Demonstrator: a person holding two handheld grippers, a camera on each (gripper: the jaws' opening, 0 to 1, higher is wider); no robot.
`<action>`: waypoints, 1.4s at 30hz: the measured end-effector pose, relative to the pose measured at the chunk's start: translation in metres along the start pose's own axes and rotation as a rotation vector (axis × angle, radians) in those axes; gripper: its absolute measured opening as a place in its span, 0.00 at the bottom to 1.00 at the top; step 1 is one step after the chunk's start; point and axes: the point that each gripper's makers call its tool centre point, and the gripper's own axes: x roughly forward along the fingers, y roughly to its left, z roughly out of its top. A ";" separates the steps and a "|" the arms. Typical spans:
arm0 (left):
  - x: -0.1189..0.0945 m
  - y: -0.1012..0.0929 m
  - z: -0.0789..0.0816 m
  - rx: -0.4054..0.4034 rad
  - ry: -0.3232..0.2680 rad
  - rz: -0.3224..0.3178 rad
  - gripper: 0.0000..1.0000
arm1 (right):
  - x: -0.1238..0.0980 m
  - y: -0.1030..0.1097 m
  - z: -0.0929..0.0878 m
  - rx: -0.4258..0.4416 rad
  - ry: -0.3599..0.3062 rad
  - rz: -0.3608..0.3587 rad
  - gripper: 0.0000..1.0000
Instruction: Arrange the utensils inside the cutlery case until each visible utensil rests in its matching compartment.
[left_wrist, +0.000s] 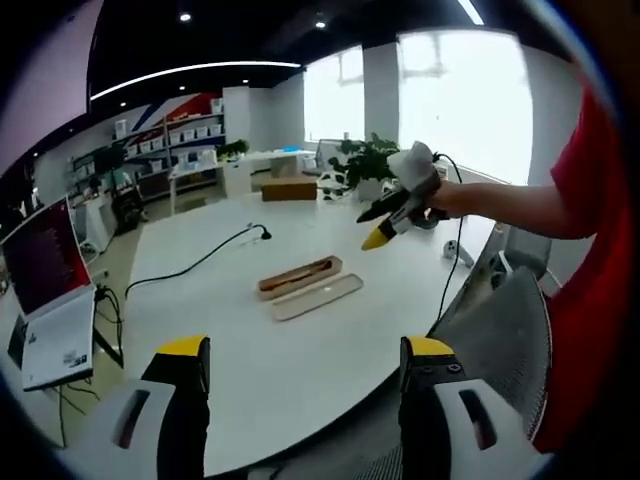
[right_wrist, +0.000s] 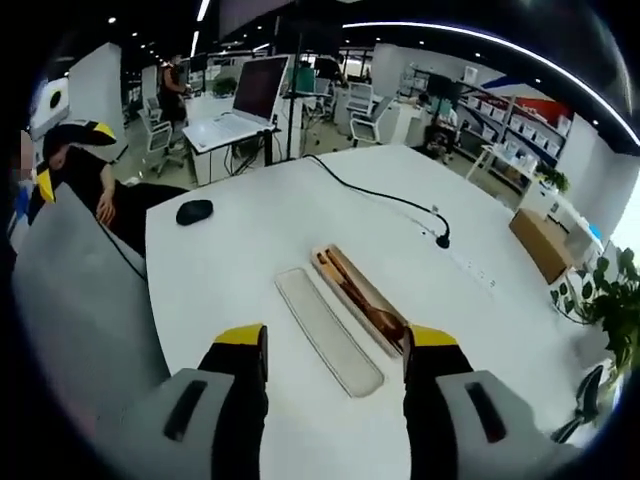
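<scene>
Right gripper view: cutlery case (right_wrist: 362, 302) with wooden utensils (right_wrist: 365, 300) beside its lid (right_wrist: 327, 330) mid-table, computer mouse (right_wrist: 194, 211) well apart. Left gripper view: laptop (left_wrist: 45, 262). Left gripper (left_wrist: 305, 350) and right gripper (right_wrist: 335, 338) both parted, empty.

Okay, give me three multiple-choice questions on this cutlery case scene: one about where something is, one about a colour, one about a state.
1. Where does the lid lie?
A. On the case
B. Beside the case on the table
C. On a chair

2. What colour are the jaw tips of the right gripper?
A. Yellow
B. Blue
C. Green

3. How is the left gripper?
A. Shut on a spoon
B. Shut on the lid
C. Open, holding nothing

Answers:
1. B, since the lid lies flat on the table alongside the open cutlery case.
2. A, since both tips are yellow.
3. C, since its jaws stand apart with bare table between them.
</scene>
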 end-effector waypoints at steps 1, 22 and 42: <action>0.002 0.000 0.001 -0.004 0.002 -0.004 0.80 | -0.004 -0.001 -0.002 -0.008 -0.025 -0.024 0.53; 0.077 0.036 0.004 0.095 0.049 -0.123 0.78 | -0.038 -0.026 -0.017 0.204 -0.049 -0.238 0.49; 0.175 0.051 -0.007 0.112 0.024 -0.227 0.76 | -0.003 -0.016 -0.078 0.229 0.185 -0.241 0.62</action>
